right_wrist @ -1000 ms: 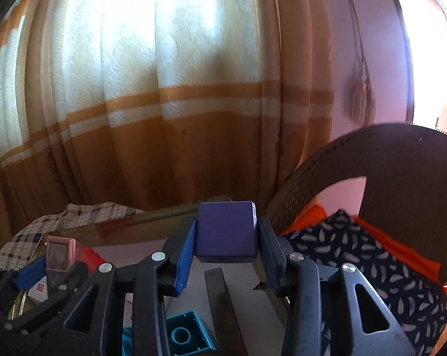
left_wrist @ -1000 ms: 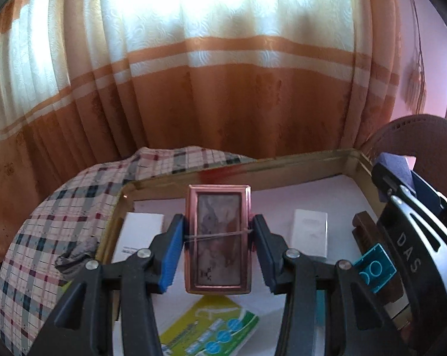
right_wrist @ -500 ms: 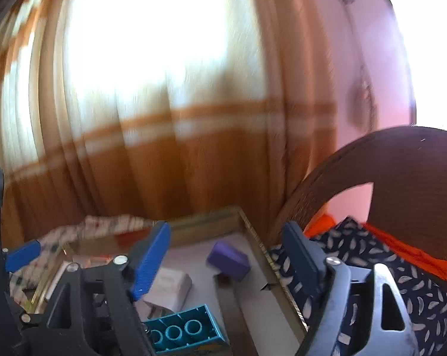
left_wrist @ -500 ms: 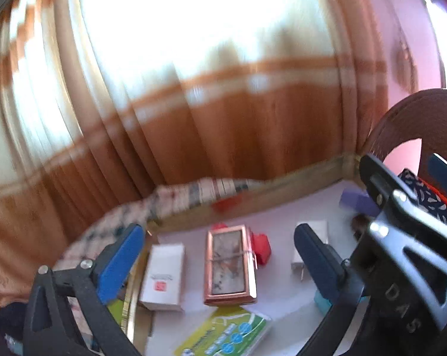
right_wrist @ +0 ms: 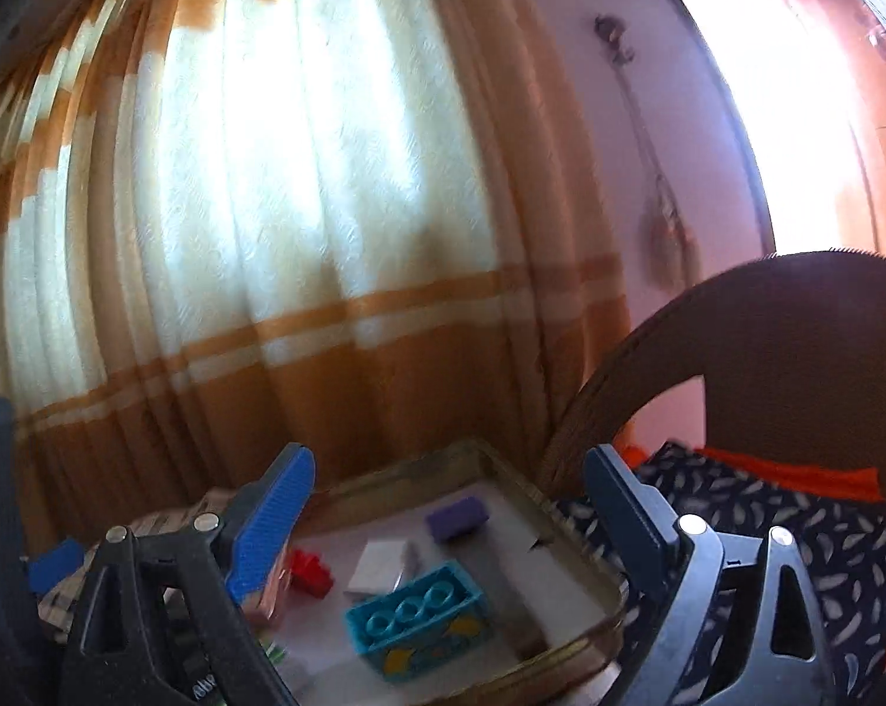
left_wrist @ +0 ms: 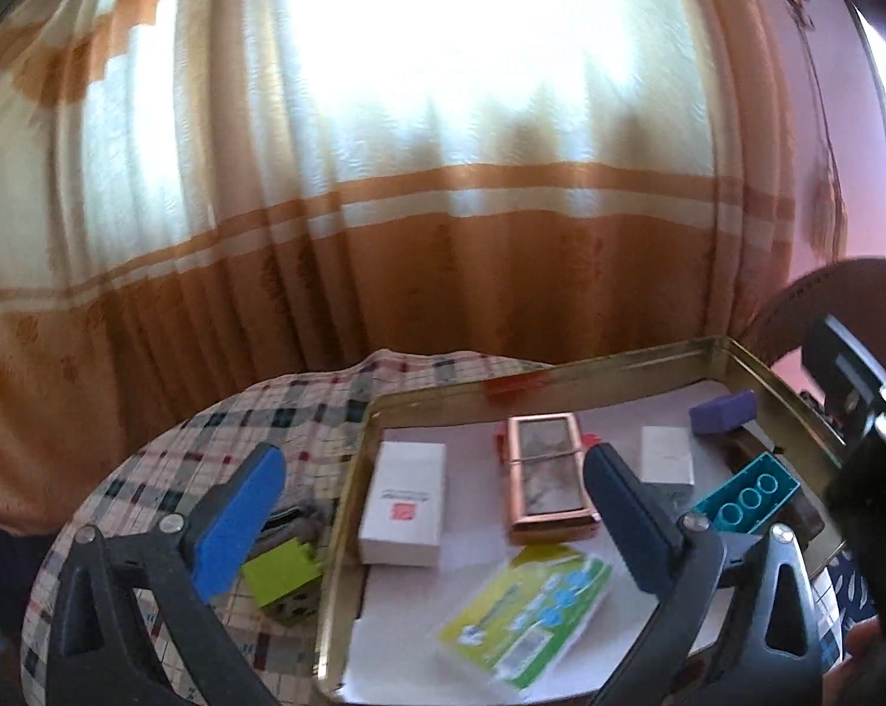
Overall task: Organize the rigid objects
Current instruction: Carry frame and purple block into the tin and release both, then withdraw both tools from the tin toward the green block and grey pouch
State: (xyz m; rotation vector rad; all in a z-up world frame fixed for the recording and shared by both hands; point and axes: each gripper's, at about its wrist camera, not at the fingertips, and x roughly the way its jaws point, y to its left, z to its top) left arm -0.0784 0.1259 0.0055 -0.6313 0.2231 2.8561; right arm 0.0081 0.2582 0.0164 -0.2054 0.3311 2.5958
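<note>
A gold-rimmed tray (left_wrist: 560, 381) holds a rose-gold framed box (left_wrist: 549, 479), a white box (left_wrist: 402, 503), a small white box (left_wrist: 666, 456), a purple block (left_wrist: 722, 412), a teal brick (left_wrist: 749, 494) and a green packet (left_wrist: 525, 606). My left gripper (left_wrist: 431, 470) hangs open in front of the tray, holding nothing. In the right wrist view, my right gripper (right_wrist: 449, 470) has its jaws still opening and empty, with the purple block (right_wrist: 458, 518) lying beyond them near the teal brick (right_wrist: 419, 618).
A checked cloth (left_wrist: 207, 447) covers the table left of the tray, with a lime-green block (left_wrist: 281, 573) on it. A brown chair back (right_wrist: 766, 323) and a dark patterned cloth (right_wrist: 796, 529) stand right of the tray. Curtains hang close behind.
The left gripper let go of the rose-gold framed box and the right let go of the purple block. Both objects now lie in the tray, and both grippers have pulled back.
</note>
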